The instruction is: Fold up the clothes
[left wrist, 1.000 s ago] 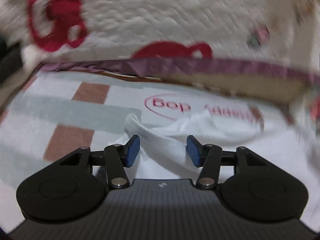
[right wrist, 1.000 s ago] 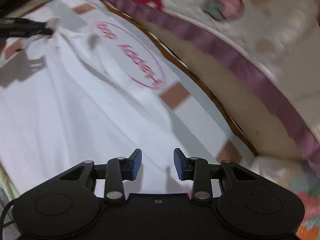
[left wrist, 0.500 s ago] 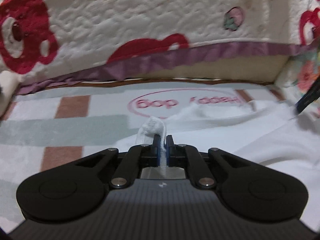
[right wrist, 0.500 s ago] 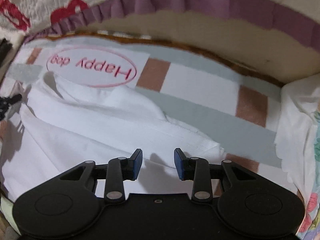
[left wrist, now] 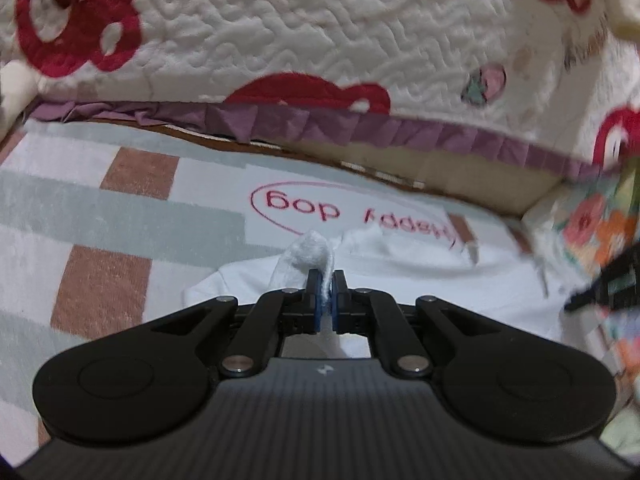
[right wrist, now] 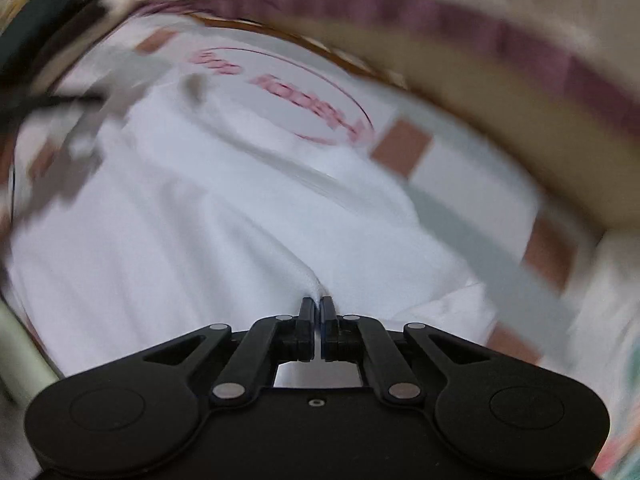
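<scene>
Left tongs [left wrist: 326,280] and right tongs [right wrist: 317,305] both clamped.

Blurred fisheye view along the right claw [right wrist: 317,305]. Its two black fingers are pressed together on a pinched ridge of a white garment [right wrist: 192,232], which lies spread over a mat [right wrist: 472,236] checked in grey, white and brown, printed with a red oval and lettering. Beyond the mat runs a purple frilled quilt edge [right wrist: 520,44].

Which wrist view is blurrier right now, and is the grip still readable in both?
Right wrist view: heavy motion smear over the rug, yet the right gripper reads shut on the white garment. Left wrist view: sharper, edges soft; left gripper pinches a fabric fold.
</scene>
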A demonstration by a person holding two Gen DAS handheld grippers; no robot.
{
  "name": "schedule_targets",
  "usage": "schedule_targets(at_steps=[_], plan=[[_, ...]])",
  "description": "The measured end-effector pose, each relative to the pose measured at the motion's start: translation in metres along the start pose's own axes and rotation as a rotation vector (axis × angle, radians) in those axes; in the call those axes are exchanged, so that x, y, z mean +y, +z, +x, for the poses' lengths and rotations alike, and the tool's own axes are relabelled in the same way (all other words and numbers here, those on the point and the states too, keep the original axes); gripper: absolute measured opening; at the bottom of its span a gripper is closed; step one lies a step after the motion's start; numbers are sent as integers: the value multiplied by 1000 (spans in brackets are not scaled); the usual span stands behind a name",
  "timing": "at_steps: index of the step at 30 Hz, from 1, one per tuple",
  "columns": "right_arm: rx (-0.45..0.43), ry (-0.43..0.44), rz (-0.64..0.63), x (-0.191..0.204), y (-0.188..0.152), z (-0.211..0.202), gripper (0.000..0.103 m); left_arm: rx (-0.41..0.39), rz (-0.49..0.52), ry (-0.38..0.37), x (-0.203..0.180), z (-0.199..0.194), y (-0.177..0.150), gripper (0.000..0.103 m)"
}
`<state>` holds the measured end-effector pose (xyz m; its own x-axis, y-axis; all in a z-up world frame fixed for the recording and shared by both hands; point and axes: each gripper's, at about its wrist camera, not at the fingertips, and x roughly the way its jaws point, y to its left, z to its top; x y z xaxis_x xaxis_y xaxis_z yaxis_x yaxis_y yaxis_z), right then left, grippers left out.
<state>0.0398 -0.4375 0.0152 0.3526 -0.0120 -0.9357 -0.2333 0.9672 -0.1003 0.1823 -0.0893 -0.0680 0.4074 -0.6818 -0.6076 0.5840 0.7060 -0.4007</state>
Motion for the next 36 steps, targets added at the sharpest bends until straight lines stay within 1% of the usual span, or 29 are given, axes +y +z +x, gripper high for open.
schedule_targets(at_steps=[2, 3, 5, 7, 9, 10, 11, 12, 13, 15, 16, 18, 19, 20, 22, 23, 24, 25, 26, 28, 30, 31, 32, 34, 36], plan=[[-30, -93, -154, 29, -19, -7, 3, 2, -9, 0, 1, -4, 1, 4], [-26, -91, -185, 38, -30, -6, 3, 11, -8, 6, 2, -6, 1, 4], [28, -22, -122, 41, -48, 1, 3, 33, -13, 22, 3, -8, -2, 4], [80, 10, -77, 41, -62, 11, 3, 62, -33, 44, 6, -7, -12, 4], [109, 41, -54, 37, -70, 16, 4, 119, -52, 79, 10, 0, -23, 4], [100, 70, -11, 31, -72, 15, 5, 140, -49, 94, 12, 3, -27, 4], [74, 107, 51, 21, -71, 11, 9, 145, -42, 99, 12, 5, -29, 4], [49, 145, 112, 11, -71, 8, 10, 144, -37, 98, 12, 6, -29, 4], [8, 178, 176, 0, -69, 2, 11, 144, -32, 97, 12, 7, -30, 4], [-81, 199, 287, -21, -59, -13, 15, 139, -12, 94, 10, 9, -28, 4], [-106, 189, 329, -29, -52, -17, 17, 135, 0, 92, 9, 9, -27, 4], [-131, 146, 394, -41, -37, -22, 28, 129, 24, 89, 7, 10, -27, 5], [-133, 117, 400, -44, -30, -23, 28, 128, 29, 86, 7, 11, -27, 5], [-124, 83, 375, -44, -23, -22, 30, 126, 31, 83, 7, 11, -27, 5], [-84, 14, 309, -40, -14, -14, 40, 124, 26, 73, 8, 11, -26, 5], [-62, -21, 276, -38, -10, -9, 46, 122, 23, 67, 8, 11, -26, 5], [-39, -55, 243, -36, -6, -4, 47, 119, 23, 63, 8, 10, -25, 5], [-22, -67, 226, -37, -5, 2, 47, 118, 24, 60, 8, 10, -25, 5], [-9, -62, 222, -39, -6, 8, 47, 119, 24, 59, 8, 10, -26, 5], [16, -69, 202, -44, -8, 21, 41, 124, 25, 59, 8, 11, -28, 5], [29, -107, 173, -48, -11, 30, 41, 126, 31, 58, 6, 12, -28, 5], [30, -118, 179, -52, -13, 33, 41, 125, 34, 58, 5, 12, -28, 5], [32, -109, 201, -58, -14, 36, 41, 124, 34, 55, 5, 12, -28, 5], [33, -67, 263, -68, -15, 42, 46, 118, 25, 46, 7, 12, -27, 5], [40, -10, 320, -74, -18, 52, 58, 97, 37, 35, 7, 12, -28, 5]])
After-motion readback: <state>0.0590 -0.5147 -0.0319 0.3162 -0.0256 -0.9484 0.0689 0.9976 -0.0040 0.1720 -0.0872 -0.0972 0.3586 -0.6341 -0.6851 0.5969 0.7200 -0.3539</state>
